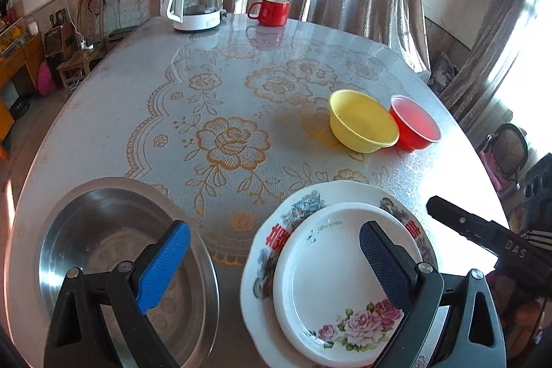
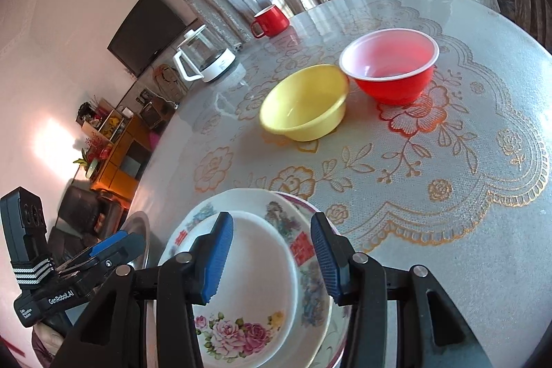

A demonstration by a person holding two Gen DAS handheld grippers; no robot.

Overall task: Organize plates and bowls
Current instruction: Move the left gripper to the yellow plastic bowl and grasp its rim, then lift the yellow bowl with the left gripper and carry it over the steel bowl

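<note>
Two hand-held grippers hover over a lace-patterned tabletop (image 1: 241, 64) where plates and bowls wait to be sorted. At the near edge, a small rose-printed plate (image 1: 331, 292) sits stacked on a larger plate with red characters and a scalloped rim (image 1: 272, 237); in the right wrist view a further rim seems to show beneath them, though that cannot be confirmed. To their left lies a steel basin (image 1: 103, 230), empty and close beside the stack. Farther off to the right, a yellow bowl (image 2: 303, 102) and a red bowl (image 2: 390, 68) stand rim to rim, apparently touching. A white kettle (image 1: 196, 2) and a red mug (image 1: 270, 11) stand at the far edge, well apart from the work.

The left gripper (image 1: 276, 264) has its jaws spread wide and empty, one finger above the basin, the other above the small plate. The right gripper (image 2: 272, 261) has its jaws partly spread, pinching nothing, framing the plate stack from above.

The plates look already gathered, so the step in hand is probably the bowls. To do it well, the right gripper should travel forward to the red bowl, take one wall of it between the jaws just below the rim, lift straight up to avoid nudging the yellow bowl, and lower it squarely inside. The thin, glossy plastic could slip, so a firm, deep bite matters.
</note>
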